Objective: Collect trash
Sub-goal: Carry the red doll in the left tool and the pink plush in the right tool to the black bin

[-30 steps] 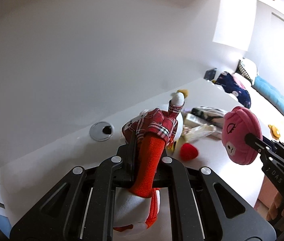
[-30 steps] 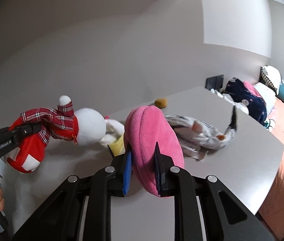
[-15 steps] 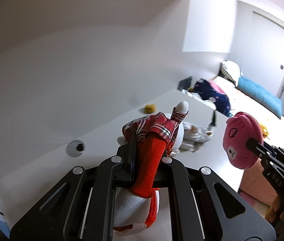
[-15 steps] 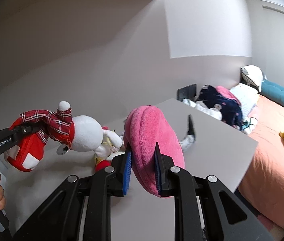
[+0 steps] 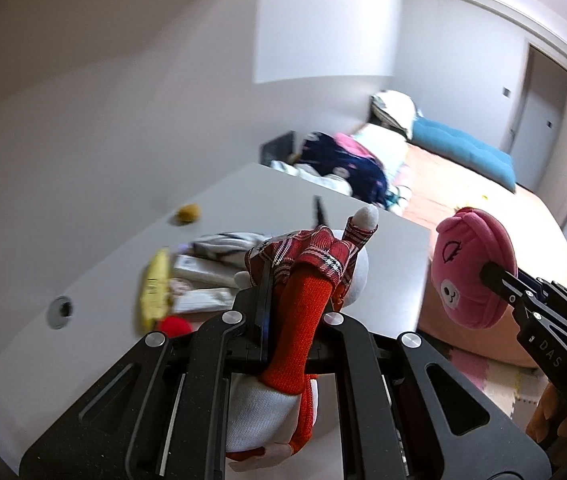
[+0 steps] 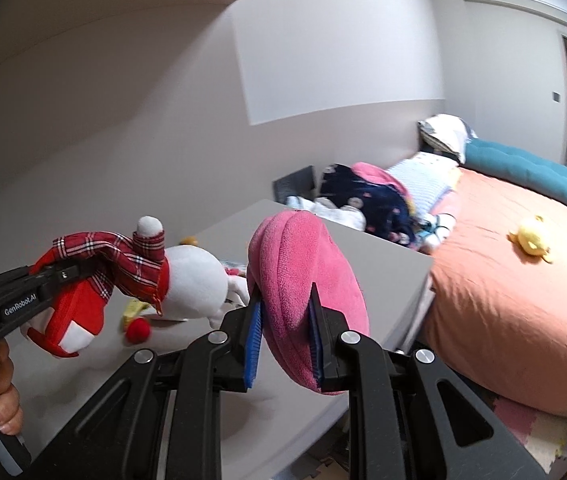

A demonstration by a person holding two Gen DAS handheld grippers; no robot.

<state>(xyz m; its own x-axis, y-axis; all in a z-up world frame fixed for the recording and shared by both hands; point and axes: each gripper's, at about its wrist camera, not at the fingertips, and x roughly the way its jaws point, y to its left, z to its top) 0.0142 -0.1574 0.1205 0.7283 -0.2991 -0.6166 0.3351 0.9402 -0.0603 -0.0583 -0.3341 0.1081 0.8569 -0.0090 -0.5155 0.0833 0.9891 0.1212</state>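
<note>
Above grey table (image 5: 387, 248) | left gripper (image 5: 295, 300) pinching snowman toy (image 5: 307, 312) | right gripper (image 6: 285, 320) pinching pink plush (image 6: 303, 280) | bed (image 6: 503, 280) beyond

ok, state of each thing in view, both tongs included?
left tongs: shut on snowman plush
snowman plush: held in the air
right tongs: shut on pink plush
pink plush: held in the air
door: closed
yellow wrapper: lying on the table

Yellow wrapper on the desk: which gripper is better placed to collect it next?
Neither is free: left gripper clamps the snowman plush, right gripper the pink plush. Left probably, since the yellow wrapper lies on its side.
</note>
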